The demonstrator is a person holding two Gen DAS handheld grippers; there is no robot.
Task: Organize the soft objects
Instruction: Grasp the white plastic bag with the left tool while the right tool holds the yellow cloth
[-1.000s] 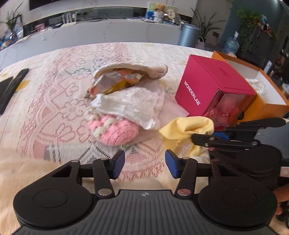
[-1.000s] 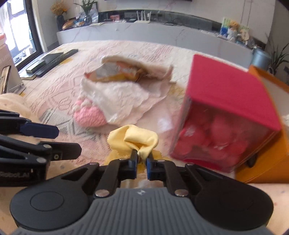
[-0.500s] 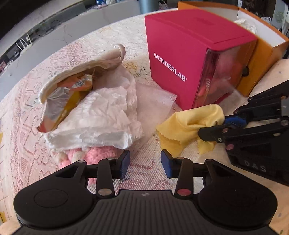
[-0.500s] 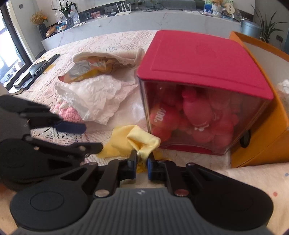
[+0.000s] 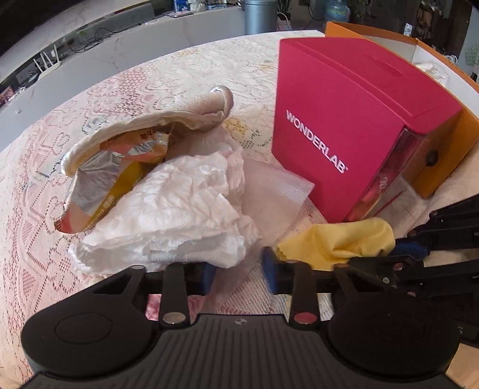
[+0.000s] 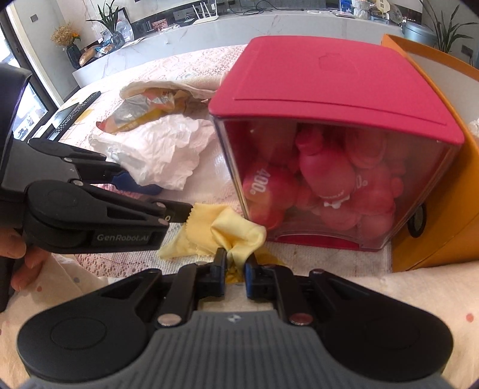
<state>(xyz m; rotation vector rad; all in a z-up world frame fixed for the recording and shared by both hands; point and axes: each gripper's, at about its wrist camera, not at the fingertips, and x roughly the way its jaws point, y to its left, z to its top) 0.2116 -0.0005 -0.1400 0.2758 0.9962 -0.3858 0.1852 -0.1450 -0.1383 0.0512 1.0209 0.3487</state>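
Pinching only a fold of the cloth (image 6: 227, 230), the right hand-held gripper (image 6: 235, 264) may lose it; the open left hand-held gripper (image 5: 239, 269) could snag it.

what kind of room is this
Probably a home living or dining room: a lace tablecloth covers the table, a wifi router sits on a long marble counter, and potted plants stand behind.
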